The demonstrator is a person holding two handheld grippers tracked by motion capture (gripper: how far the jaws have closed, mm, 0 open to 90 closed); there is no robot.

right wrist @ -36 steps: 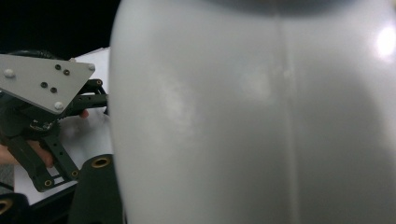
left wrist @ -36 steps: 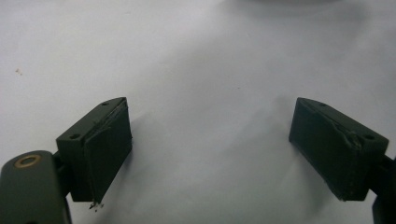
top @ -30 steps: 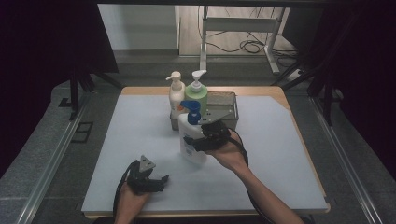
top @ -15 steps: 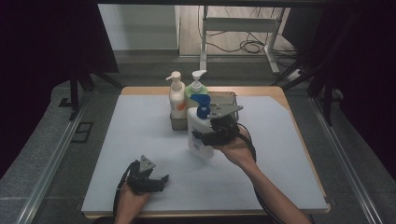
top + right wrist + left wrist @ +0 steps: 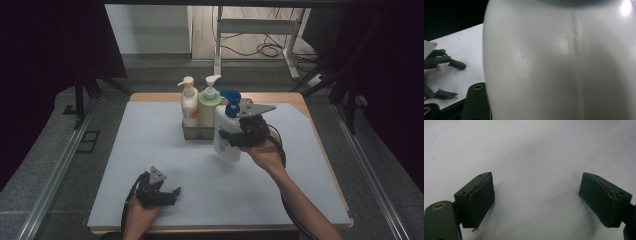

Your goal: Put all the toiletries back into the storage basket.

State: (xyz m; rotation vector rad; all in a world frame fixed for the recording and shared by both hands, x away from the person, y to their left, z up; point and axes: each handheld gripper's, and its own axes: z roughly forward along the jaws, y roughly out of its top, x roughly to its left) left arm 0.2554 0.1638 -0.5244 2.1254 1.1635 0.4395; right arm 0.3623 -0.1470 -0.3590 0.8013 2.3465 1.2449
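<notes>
The left hand-held gripper point(image 5: 167, 192) rests low on the pale grey surface point(image 5: 150, 145) at the near left, its jaws spread wide with nothing between them. In the left gripper view the two black pads point(image 5: 480, 200) stand far apart over bare surface.

Beyond it and to its right, toward the far middle, a small grey metal caddy point(image 5: 192, 132) stands on the surface. In it are a cream plastic pump bottle with a cream pump point(image 5: 189, 102) and, just beside that on the right, a pale green plastic pump bottle with a white pump point(image 5: 209, 105).

Right of the caddy, the right hand-held gripper point(image 5: 235, 139) grips a large white plastic pump bottle with a blue pump head point(image 5: 226, 132). The bottle is held between its jaws at mid-body, lifted clear of the surface and tilted slightly, just beside the green bottle and the caddy's right end; whether it touches them cannot be told. In the right gripper view the bottle's glossy white wall point(image 5: 559, 65) sits right up against the camera, with the left hand-held gripper point(image 5: 446, 61) farther off at the left edge on the surface.
</notes>
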